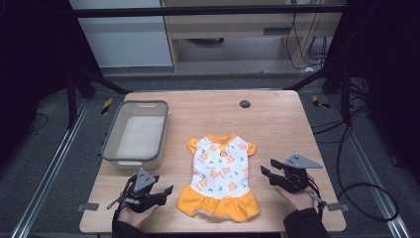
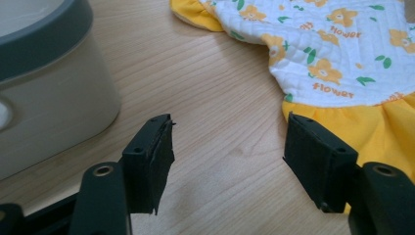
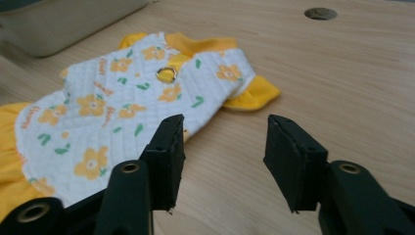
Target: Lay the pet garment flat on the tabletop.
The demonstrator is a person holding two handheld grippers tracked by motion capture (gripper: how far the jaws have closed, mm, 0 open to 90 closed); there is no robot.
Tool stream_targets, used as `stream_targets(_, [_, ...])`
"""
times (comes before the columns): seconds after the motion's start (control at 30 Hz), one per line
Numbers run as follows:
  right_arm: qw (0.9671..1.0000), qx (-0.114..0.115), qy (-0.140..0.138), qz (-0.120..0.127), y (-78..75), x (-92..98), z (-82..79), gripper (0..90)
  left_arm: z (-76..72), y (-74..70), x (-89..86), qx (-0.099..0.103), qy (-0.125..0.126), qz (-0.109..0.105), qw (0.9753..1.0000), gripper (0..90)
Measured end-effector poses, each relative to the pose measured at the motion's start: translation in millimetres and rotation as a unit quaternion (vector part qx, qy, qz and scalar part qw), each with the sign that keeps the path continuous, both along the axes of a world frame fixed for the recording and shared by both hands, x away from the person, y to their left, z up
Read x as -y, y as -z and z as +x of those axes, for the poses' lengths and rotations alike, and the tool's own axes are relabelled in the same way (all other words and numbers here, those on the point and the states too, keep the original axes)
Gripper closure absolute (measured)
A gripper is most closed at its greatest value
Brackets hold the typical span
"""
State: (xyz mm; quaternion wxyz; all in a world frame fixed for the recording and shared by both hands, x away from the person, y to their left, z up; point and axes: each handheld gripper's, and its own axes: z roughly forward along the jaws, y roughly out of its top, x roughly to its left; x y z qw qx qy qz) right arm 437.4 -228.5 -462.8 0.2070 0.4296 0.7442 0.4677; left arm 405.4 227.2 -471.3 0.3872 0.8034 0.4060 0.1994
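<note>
The small dress (image 1: 219, 176) lies flat on the table (image 1: 277, 124), collar away from the person, yellow skirt toward them, between the two grippers. The left gripper (image 1: 167, 190) sits just beside the skirt hem, the right gripper (image 1: 266, 168) near the side seam; both have their fingers spread wide and hold nothing. A clean pickup likely calls for low pinches on opposite edges, taking both cloth layers. Counted: one dress, one grey bin (image 1: 115, 145), two grippers.
</note>
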Motion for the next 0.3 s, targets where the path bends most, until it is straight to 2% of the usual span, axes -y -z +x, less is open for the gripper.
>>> stream_targets(0.1, [0.9998, -0.005, 0.015, -0.008, 6.7, 11.4, -7.5, 40.7, -0.9, 1.6, -4.3, -0.004, 0.001, 0.001, 1.0000, 31.4])
stream_targets(0.13, [0.9996, -0.014, 0.023, -0.007, 10.2, 17.7, -11.0, 37.4, -2.0, 3.0, -6.9, -0.008, 0.001, 0.002, 1.0000, 29.3])
stream_targets(0.3, [0.9990, -0.017, 0.040, -0.008, 13.7, 28.8, -17.3, 31.8, -3.6, 5.0, -12.4, -0.011, 0.001, 0.006, 0.9999, 27.4])
